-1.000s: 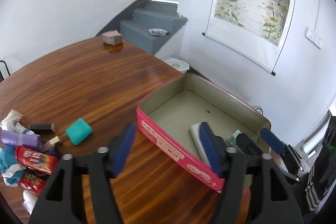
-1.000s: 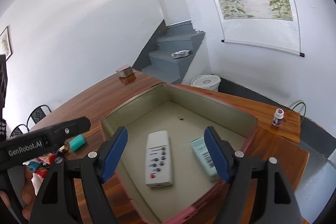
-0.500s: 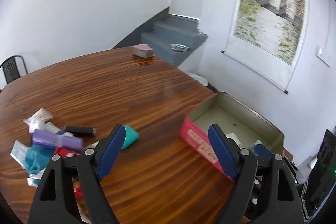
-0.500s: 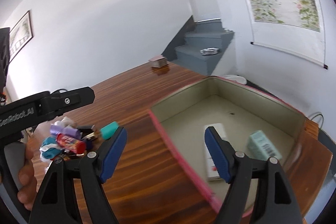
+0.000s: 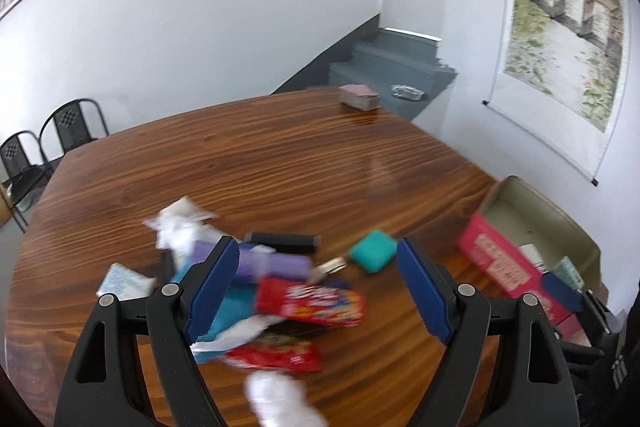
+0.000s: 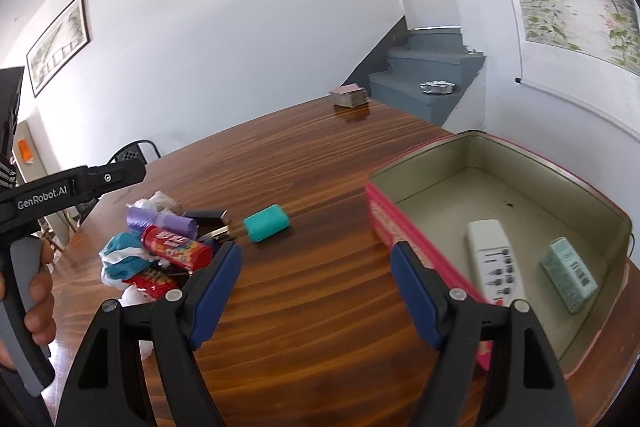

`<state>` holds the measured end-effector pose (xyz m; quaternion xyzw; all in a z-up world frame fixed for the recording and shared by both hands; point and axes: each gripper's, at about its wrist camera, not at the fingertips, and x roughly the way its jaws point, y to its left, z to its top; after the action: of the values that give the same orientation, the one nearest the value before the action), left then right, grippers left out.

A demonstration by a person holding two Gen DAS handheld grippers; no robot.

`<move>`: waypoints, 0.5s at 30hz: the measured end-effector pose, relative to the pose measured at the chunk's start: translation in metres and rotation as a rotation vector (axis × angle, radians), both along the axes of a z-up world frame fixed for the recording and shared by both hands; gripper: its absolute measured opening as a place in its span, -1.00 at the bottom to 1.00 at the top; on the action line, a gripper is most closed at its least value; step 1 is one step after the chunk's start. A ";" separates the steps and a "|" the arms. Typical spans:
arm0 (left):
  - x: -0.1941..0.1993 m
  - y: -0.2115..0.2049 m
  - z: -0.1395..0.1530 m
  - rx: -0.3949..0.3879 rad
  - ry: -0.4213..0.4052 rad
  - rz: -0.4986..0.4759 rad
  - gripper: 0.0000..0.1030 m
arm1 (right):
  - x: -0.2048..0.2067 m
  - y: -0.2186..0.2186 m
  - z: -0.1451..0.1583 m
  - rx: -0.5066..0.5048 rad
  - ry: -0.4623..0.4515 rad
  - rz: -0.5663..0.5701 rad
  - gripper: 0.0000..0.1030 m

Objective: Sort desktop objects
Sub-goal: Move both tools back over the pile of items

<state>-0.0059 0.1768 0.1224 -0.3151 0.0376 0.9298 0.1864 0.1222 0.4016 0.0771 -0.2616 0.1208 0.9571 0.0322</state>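
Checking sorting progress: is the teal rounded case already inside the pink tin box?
No, the teal rounded case lies on the brown wooden table, left of the pink tin box, which holds a white remote control and a pale green packet.

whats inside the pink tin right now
Inside the pink tin lie a white remote and a mint green box, apart from each other. The right hand-held gripper hides the tin's near corner.

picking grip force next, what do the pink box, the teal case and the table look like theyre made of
Pink box: probably thin painted metal, a tin; dull gold-grey inside, rolled rim.
Teal case: likely silicone or matte plastic; rounded corners, no glare.
Table: wood or wood veneer, glossy varnish; striped grain, and the stack of cards reflects in it.
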 end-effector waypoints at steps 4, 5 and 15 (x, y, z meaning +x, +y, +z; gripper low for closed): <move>-0.007 -0.028 -0.008 0.005 -0.035 0.026 0.63 | -0.006 -0.014 -0.001 0.006 -0.015 0.035 0.57; -0.009 -0.034 -0.011 0.002 -0.041 0.034 0.63 | -0.007 -0.017 -0.001 0.009 -0.017 0.043 0.57; -0.027 -0.069 -0.041 -0.041 -0.128 0.044 0.63 | -0.022 -0.043 -0.007 0.015 -0.048 0.112 0.60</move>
<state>-0.0330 0.1074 0.0809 -0.3784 0.0376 0.9107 0.1613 0.1003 0.3582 0.0703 -0.2905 0.0977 0.9517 -0.0165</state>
